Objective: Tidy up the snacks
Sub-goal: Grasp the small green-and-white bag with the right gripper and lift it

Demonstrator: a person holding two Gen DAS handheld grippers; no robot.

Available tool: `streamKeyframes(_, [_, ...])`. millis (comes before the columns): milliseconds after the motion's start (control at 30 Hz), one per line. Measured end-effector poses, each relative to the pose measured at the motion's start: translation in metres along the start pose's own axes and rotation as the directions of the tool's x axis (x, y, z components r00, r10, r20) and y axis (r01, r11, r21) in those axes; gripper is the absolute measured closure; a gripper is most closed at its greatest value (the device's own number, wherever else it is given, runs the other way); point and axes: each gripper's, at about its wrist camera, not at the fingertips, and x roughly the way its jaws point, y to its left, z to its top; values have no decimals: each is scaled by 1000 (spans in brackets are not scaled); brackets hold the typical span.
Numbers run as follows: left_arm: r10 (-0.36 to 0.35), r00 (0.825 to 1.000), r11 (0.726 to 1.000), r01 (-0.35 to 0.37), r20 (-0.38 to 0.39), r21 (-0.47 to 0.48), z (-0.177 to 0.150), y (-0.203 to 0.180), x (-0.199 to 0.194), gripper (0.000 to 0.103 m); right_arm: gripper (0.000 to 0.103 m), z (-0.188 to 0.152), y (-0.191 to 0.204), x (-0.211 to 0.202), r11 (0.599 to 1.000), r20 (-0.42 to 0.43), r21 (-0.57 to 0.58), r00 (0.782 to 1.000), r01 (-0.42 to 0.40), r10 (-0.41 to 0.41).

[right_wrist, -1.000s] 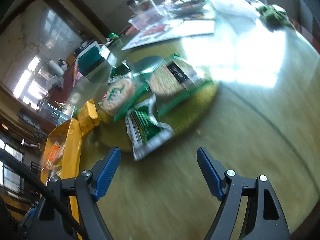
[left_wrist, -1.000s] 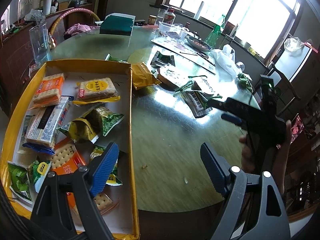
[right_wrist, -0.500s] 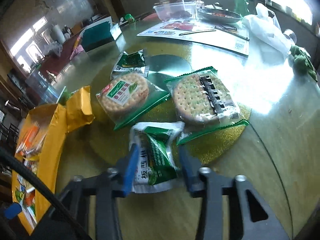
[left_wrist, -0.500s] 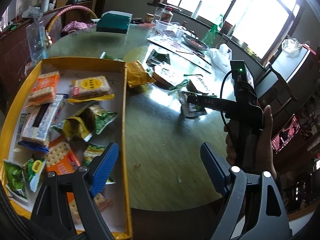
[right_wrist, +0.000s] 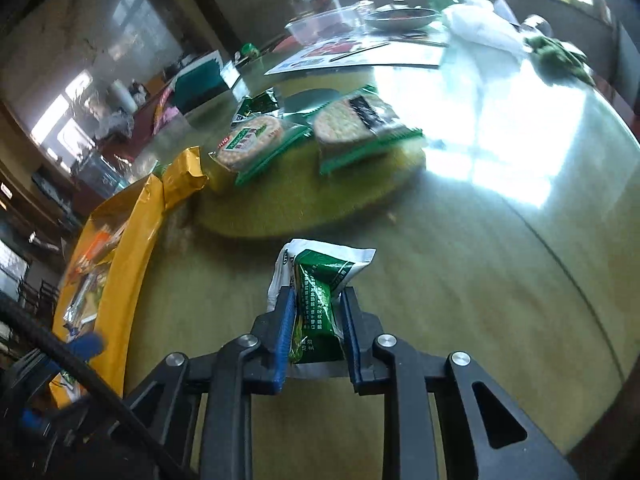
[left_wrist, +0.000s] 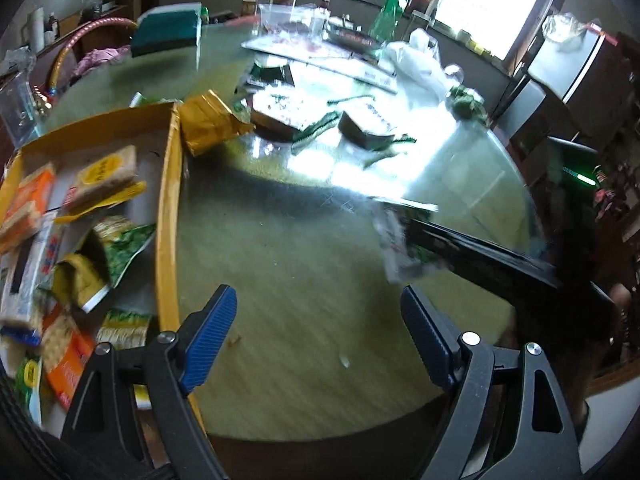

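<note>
My right gripper (right_wrist: 316, 316) is closing on the green snack packet (right_wrist: 318, 292), pads already pinching its sides, holding it just above the table (right_wrist: 460, 280) near the front edge so I can carry it to the yellow box (right_wrist: 120, 256) at the left edge. My left gripper (left_wrist: 320, 336) hangs spread wide, empty, beside that box. Farther back, two cracker packs (right_wrist: 304, 136) wait on the round mat. Motion blur hides the box's contents; the packet's lower end is hidden behind the fingers.

The round glass-topped table (left_wrist: 280, 264) carries a yellow tray (left_wrist: 166, 216), two round cracker packets (right_wrist: 256, 144) and papers (right_wrist: 360, 54).
</note>
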Motion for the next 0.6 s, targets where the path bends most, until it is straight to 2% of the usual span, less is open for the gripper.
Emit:
streamKeyframes(133, [79, 996, 995, -81, -33, -51, 11, 15, 15, 21, 81, -15, -4, -11, 1000, 18, 28, 1000, -11, 11])
streamKeyframes(267, [91, 996, 993, -91, 3, -79, 20, 24, 8, 23, 81, -16, -3, -11, 1000, 20, 27, 1000, -12, 12])
streamKeyframes(333, [156, 988, 985, -154, 15, -77, 23, 25, 8, 23, 81, -15, -2, -11, 1000, 21, 26, 1000, -9, 8])
streamKeyframes(433, [138, 990, 986, -136, 11, -95, 27, 32, 9, 23, 81, -15, -1, -10, 1000, 22, 27, 1000, -6, 5])
streamKeyframes(600, [204, 979, 977, -203, 12, -69, 31, 34, 14, 23, 81, -17, -4, -11, 999, 24, 35, 1000, -16, 15])
